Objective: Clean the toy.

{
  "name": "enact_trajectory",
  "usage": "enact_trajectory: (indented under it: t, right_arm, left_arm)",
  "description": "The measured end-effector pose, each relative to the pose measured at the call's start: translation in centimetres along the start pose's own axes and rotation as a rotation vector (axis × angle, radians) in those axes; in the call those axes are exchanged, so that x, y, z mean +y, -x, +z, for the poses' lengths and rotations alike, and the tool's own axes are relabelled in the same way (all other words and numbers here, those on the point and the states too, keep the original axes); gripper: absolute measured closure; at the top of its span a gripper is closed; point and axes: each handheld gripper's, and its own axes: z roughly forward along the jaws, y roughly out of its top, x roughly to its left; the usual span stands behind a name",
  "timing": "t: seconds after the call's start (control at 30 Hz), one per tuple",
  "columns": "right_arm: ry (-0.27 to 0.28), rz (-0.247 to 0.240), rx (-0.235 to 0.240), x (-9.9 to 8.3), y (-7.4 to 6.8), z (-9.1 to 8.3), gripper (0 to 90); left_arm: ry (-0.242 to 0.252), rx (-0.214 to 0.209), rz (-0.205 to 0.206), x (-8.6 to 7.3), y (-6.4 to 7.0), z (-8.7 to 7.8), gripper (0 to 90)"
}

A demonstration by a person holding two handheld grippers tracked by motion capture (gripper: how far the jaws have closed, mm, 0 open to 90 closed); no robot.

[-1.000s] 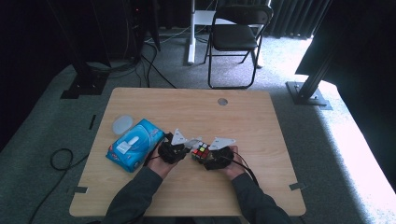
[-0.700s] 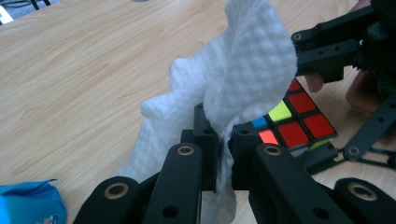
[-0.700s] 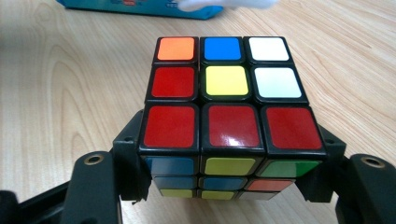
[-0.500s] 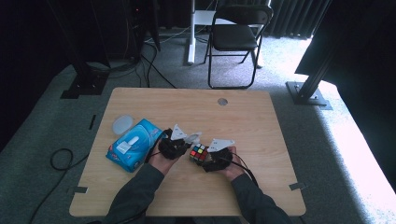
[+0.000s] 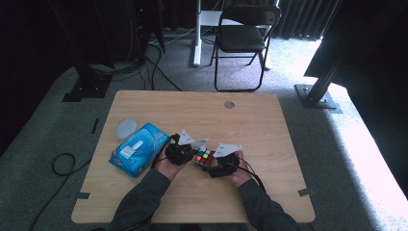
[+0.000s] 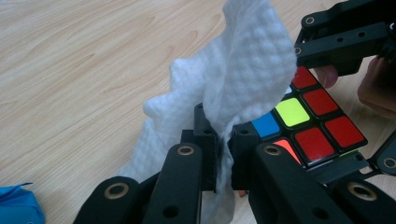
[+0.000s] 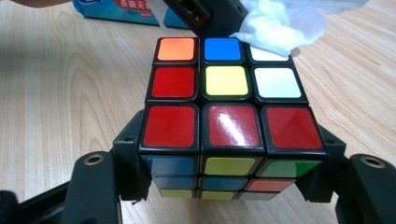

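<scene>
Right gripper view: right gripper (image 7: 229, 186) clamps cube (image 7: 229, 116); left gripper (image 6: 223, 154) pinches tissue (image 6: 233, 79).

You wore dark grey long sleeves (image 5: 144, 197). Your left gripper (image 6: 224, 154) and right gripper (image 7: 229, 186) were matte black with brass-ringed screw holes. Each carried a pale grey three-cornered plate (image 5: 227, 149) and trailed a black cable (image 5: 252, 173).

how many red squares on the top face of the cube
4. On the puzzle cube held by the right gripper, in the right gripper view: three fill the near row, one is at the left of the middle row. The tissue overlaps the far-right corner square.
</scene>
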Motion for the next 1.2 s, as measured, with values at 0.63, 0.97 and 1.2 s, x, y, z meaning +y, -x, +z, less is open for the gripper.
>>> enact_trajectory:
  t: [0.63,0.97,1.2]
  right_arm:
    - [0.031,0.039,-0.024,0.0,0.5,-0.5,33.8]
    - [0.049,0.038,-0.020,0.1,0.6,-0.9,33.8]
    - [0.055,0.032,-0.017,0.3,0.5,-1.1,33.8]
  left_arm:
    - [-0.036,0.002,-0.008,-0.6,0.1,0.8,85.1]
    - [-0.068,-0.010,-0.011,-1.2,0.0,1.6,85.0]
    - [-0.069,-0.016,-0.013,-1.4,-0.2,1.6,85.0]
